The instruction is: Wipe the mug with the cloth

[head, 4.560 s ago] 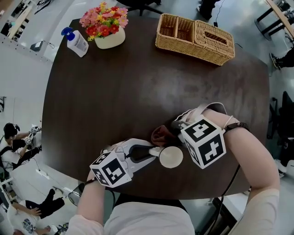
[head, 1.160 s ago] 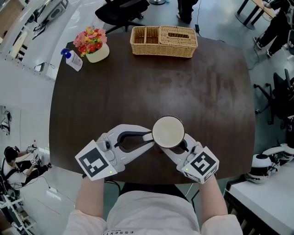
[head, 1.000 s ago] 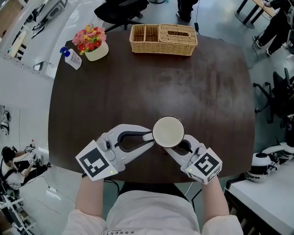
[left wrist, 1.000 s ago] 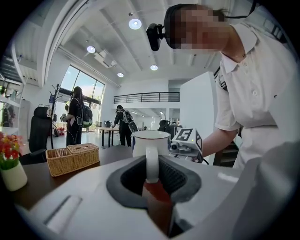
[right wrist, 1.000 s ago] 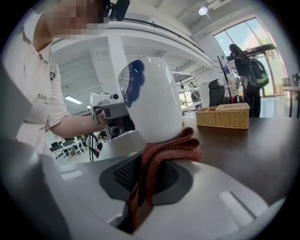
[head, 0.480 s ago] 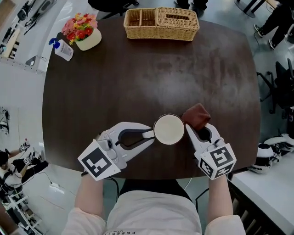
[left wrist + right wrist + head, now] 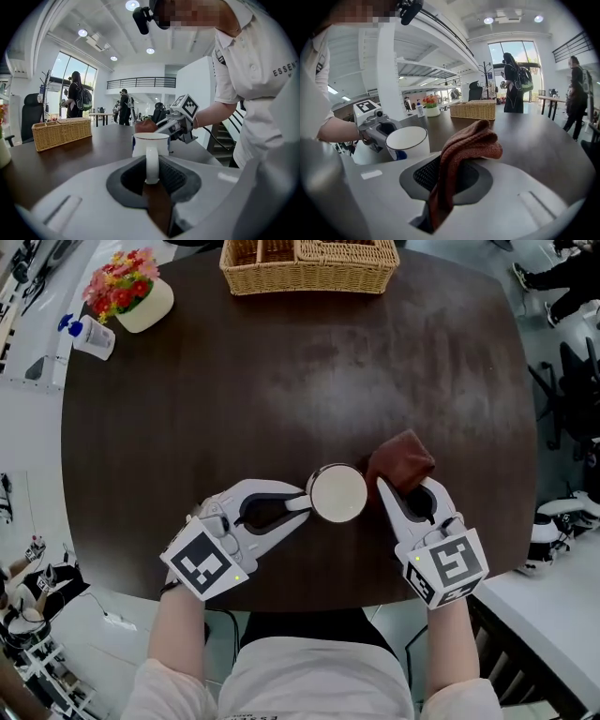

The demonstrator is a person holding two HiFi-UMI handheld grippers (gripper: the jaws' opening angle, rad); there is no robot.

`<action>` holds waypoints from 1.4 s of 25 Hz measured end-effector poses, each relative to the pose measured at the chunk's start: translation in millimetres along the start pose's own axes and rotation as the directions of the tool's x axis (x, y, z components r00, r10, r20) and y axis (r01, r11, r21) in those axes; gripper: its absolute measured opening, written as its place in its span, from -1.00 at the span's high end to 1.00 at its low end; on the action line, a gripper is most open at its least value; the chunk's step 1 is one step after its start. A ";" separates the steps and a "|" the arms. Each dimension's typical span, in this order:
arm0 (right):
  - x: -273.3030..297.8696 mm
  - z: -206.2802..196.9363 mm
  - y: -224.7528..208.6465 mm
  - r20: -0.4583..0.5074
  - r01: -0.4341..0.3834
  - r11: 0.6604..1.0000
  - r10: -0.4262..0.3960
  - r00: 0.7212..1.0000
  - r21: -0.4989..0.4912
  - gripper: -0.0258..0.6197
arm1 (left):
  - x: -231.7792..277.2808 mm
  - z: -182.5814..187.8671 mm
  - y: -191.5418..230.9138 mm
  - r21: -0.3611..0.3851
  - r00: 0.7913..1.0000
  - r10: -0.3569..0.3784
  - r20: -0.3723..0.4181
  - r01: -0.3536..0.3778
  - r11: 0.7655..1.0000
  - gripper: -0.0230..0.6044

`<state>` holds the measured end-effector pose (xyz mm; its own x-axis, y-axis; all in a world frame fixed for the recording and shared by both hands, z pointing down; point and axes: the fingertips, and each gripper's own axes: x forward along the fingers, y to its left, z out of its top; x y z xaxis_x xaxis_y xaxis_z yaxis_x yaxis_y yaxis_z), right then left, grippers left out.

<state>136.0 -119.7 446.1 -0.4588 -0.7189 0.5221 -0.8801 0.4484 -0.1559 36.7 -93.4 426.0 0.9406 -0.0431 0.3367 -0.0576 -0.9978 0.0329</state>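
Near the desk's (image 7: 187, 427) front edge, left gripper (image 7: 298, 504) clamps the white mug's (image 7: 337, 493) handle; right gripper (image 7: 398, 491) pinches the cloth (image 7: 400, 457) just beside it.

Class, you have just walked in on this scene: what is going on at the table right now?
A person at a dark table holds a gripper in each hand. The left gripper has its jaws shut on the handle of an upright white mug. The right gripper has its jaws shut on a reddish-brown cloth, bunched up just to the mug's right. The pictures do not settle whether cloth and mug touch.
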 end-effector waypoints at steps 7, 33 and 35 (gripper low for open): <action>8.8 -6.2 -3.1 0.002 0.016 1.000 -0.016 1.000 0.011 0.67 | 4.1 -13.0 7.3 -0.026 1.000 -0.016 0.014 0.017 1.000 0.71; -104.0 44.3 47.6 0.138 0.019 0.997 -0.010 0.990 -0.068 0.67 | -78.8 97.8 -26.3 -0.080 0.865 0.495 0.083 -0.490 0.868 0.84; -119.4 49.2 58.4 0.150 0.005 0.994 0.011 0.989 -0.108 0.67 | -87.1 110.7 -40.1 -0.098 0.839 0.535 0.104 -0.526 0.845 0.93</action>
<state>133.4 -33.7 333.4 -0.4818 -0.7853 0.3889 -0.8641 0.4995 -0.0620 -5.9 -55.3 291.2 0.7930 -0.5748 0.2018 -0.5764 -0.8152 -0.0572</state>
